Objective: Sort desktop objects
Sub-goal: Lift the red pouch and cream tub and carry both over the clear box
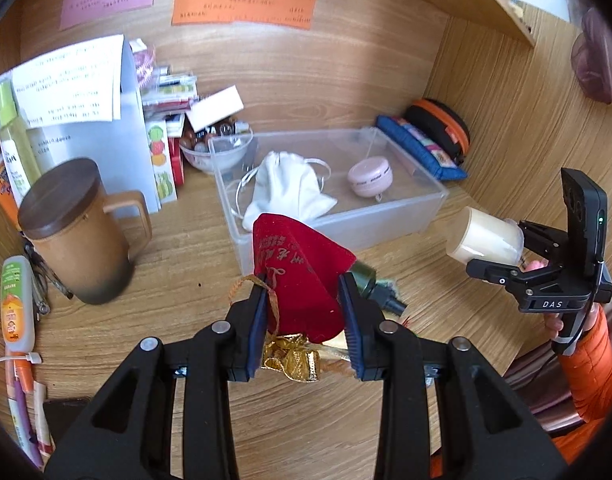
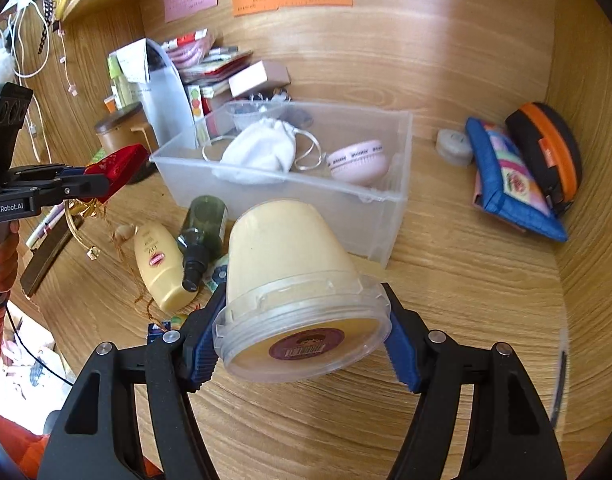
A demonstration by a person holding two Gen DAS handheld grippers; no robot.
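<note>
The left gripper [image 1: 302, 316] is showing black angular arms, silver rivets and ribbed blue pads [image 1: 257, 320]. The right gripper [image 2: 302, 340] is matching it, wearing white "DAS" lettering. An orange sleeve [image 1: 594, 364] is covering the wrist.

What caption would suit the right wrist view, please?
Right claw grips a cream tub before the clear bin.
</note>
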